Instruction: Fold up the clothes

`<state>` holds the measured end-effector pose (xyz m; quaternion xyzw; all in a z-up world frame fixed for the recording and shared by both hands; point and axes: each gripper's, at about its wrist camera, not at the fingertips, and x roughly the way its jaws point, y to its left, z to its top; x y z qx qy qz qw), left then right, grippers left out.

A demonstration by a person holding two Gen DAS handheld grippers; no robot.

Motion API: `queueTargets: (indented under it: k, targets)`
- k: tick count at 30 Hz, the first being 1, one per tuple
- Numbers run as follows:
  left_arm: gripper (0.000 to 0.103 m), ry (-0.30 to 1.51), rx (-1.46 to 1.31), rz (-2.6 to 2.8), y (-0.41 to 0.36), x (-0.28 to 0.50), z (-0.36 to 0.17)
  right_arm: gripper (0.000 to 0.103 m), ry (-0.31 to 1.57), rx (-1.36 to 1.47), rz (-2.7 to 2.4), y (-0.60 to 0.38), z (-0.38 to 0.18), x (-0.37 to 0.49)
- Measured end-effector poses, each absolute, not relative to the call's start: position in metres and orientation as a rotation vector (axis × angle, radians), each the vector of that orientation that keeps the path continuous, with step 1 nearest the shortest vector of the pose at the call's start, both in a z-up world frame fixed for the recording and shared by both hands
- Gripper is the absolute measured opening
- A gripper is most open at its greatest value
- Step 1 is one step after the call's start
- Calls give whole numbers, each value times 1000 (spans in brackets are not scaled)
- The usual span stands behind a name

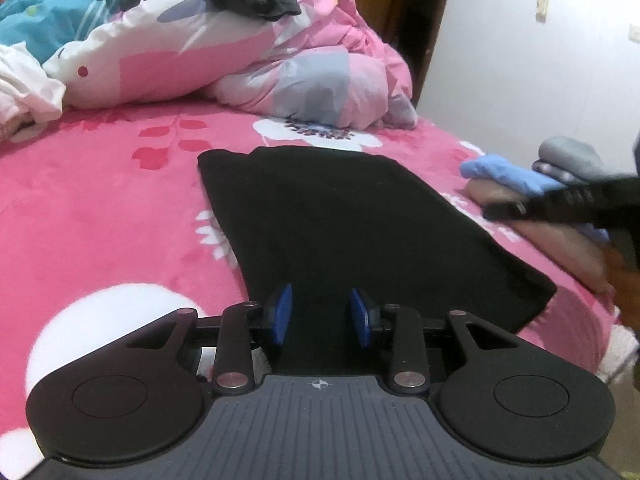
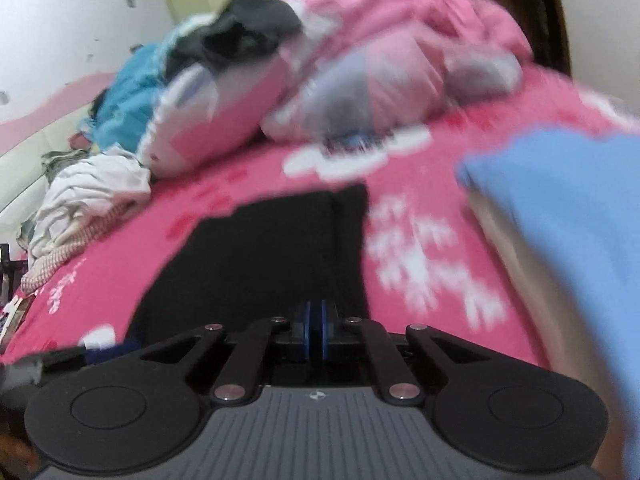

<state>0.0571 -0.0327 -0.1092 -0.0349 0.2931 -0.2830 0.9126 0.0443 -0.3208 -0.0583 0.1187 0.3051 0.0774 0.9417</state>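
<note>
L claw (image 1: pixel 321 316) stood part-open over black garment (image 1: pixel 360 216), nothing gripped, R claw (image 2: pixel 314 334) pinched empty; risk: snagging one layer, wrecking fold.

We saw a soft, matt black cloth (image 1: pixel 360 216) lying just past the left claw (image 1: pixel 321 316). Its pads (image 1: pixel 283 314) looked like smooth blue plastic, with shiny metal pins. The pink sheet (image 1: pixel 100 208) under it looked fuzzy. Far beyond lay a puffy cloth quilt (image 1: pixel 320 60).
</note>
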Motion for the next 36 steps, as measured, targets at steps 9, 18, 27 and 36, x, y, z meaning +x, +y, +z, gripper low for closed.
queueTargets:
  k: [9, 18, 27, 36]
  targets:
    - [33, 591, -143, -636, -22, 61, -114, 0, 704, 41, 115, -300, -81, 82]
    - [33, 553, -169, -682, -14, 61, -121, 0, 705, -173, 31, -274, -88, 146]
    - [33, 527, -180, -703, -9, 60, -126, 0, 650, -112, 76, -280, -68, 165]
    - [33, 512, -200, -712, -6, 61, -130, 0, 611, 42, 60, -312, -71, 179]
